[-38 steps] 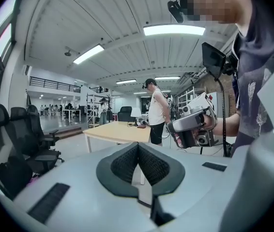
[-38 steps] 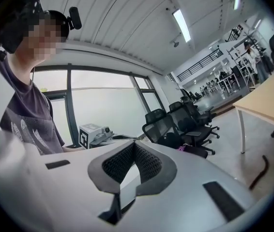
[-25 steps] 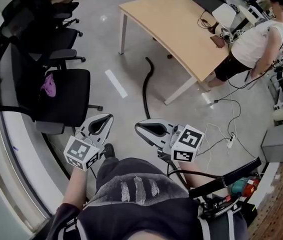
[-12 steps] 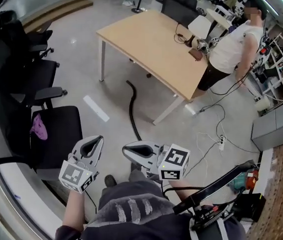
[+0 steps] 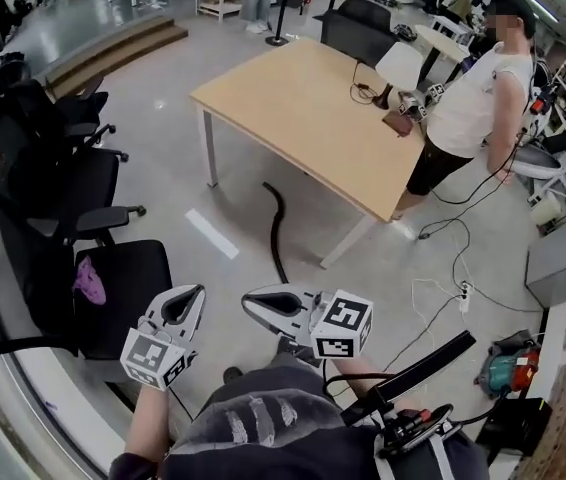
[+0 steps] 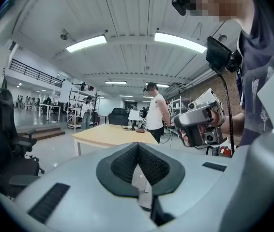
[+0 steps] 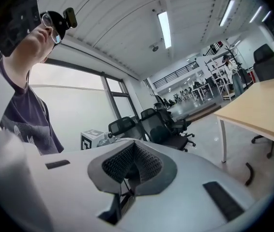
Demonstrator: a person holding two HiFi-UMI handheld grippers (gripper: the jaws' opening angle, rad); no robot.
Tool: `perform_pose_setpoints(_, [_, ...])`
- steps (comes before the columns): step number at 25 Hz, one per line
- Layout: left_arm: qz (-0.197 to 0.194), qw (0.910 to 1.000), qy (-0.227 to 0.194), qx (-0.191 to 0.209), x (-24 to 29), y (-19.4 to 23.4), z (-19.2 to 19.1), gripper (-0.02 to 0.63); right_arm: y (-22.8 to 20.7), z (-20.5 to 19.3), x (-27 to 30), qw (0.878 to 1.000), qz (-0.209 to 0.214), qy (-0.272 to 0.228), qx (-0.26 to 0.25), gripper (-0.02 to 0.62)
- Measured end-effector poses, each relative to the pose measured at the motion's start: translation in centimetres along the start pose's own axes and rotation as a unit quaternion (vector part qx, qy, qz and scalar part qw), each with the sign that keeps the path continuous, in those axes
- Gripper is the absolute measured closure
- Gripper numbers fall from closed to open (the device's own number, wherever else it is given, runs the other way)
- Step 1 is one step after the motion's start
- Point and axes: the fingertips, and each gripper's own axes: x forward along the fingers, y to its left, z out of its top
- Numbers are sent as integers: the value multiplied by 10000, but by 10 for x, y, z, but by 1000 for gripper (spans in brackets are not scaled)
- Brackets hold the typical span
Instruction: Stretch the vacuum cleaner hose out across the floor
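A black vacuum hose (image 5: pixel 276 230) lies in a curve on the grey floor, from near the table leg toward me. Its far tip (image 7: pixel 247 174) also shows in the right gripper view. My left gripper (image 5: pixel 199 291) and right gripper (image 5: pixel 246 304) hang side by side in front of my body, above the floor just short of the hose's near stretch. In the left gripper view the left gripper (image 6: pixel 138 146) has its jaws shut with nothing between the pads. The right gripper (image 7: pixel 133 146) is likewise shut and empty.
A wooden table (image 5: pixel 293 103) stands beyond the hose, with a person (image 5: pixel 468 98) at its right end. Black office chairs (image 5: pixel 73 218) line the left side. White tape (image 5: pixel 213 234) marks the floor. Cables and a power strip (image 5: pixel 465 292) lie at the right.
The head view has swung up and now takes in more of the room beyond the table. Both grippers travelled along with me, still side by side and shut. The hose lies as before.
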Motion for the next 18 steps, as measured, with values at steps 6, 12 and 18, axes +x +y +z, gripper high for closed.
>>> perform_pose_setpoints(6, [-15, 9989, 465, 112, 76, -28, 7, 600, -74, -4, -59, 9991, -80, 4, 409, 591])
perform_pose_setpoints(12, [177, 9968, 773, 104, 143, -46, -1, 600, -176, -47, -98, 9949, -293, 540, 800, 591])
perform_pose_setpoints(18, [46, 9937, 1121, 1, 179, -42, -26, 599, -262, -94, -99, 9823, -965, 921, 1315, 589])
